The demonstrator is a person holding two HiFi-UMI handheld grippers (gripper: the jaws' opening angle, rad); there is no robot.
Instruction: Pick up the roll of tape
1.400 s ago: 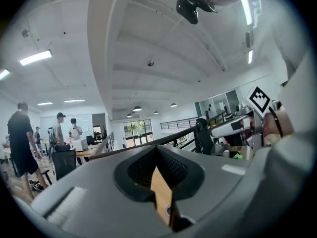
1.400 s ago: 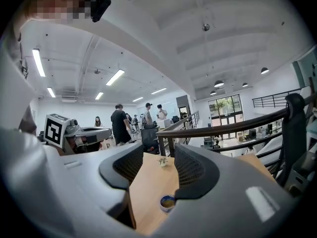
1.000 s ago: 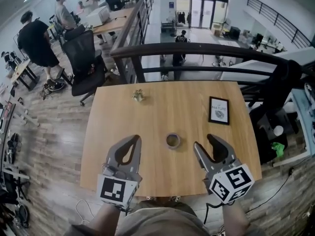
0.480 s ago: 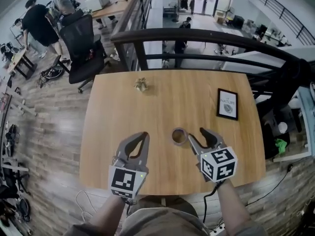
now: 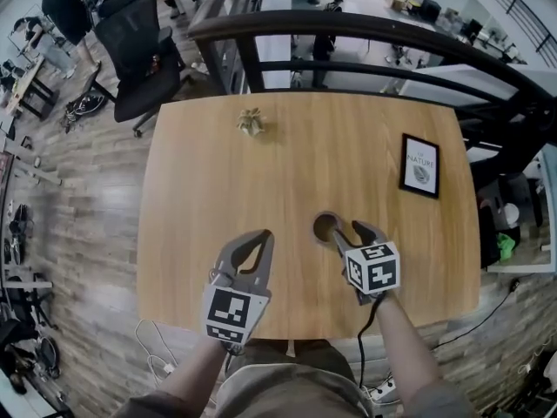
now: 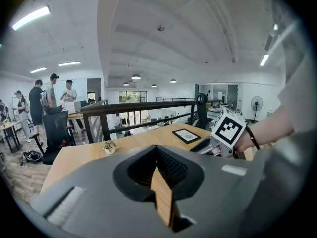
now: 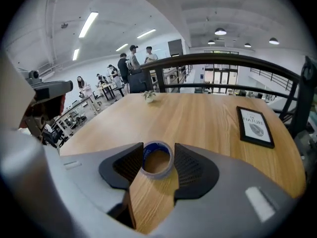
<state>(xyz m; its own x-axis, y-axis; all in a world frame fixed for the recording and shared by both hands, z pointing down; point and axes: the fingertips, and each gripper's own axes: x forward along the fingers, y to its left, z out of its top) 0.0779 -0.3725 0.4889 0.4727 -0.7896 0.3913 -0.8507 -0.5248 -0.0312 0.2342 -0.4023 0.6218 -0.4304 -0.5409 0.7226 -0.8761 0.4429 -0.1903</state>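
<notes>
The roll of tape [image 5: 325, 225], blue-edged with a grey outer face, lies flat on the wooden table [image 5: 218, 164]. My right gripper [image 5: 350, 230] is open. In the right gripper view the roll [image 7: 157, 158] sits between the jaw tips, one tip close against each side, and still rests on the wood. My left gripper [image 5: 252, 244] hovers over the table's near edge to the roll's left. Its jaws are shut with nothing in them. The left gripper view shows only a thin strip of table [image 6: 161, 192] between them.
A framed "Nature" picture [image 5: 420, 165] lies at the table's right side. A small plant ornament [image 5: 251, 122] stands near the far edge. A dark railing [image 5: 348, 33] runs behind the table, with an office chair [image 5: 139, 50] beyond the left corner.
My right gripper has moved forward and to the left, so the roll now lies between its jaw tips. The left gripper shifted slightly right, and the head view tilted further down.
</notes>
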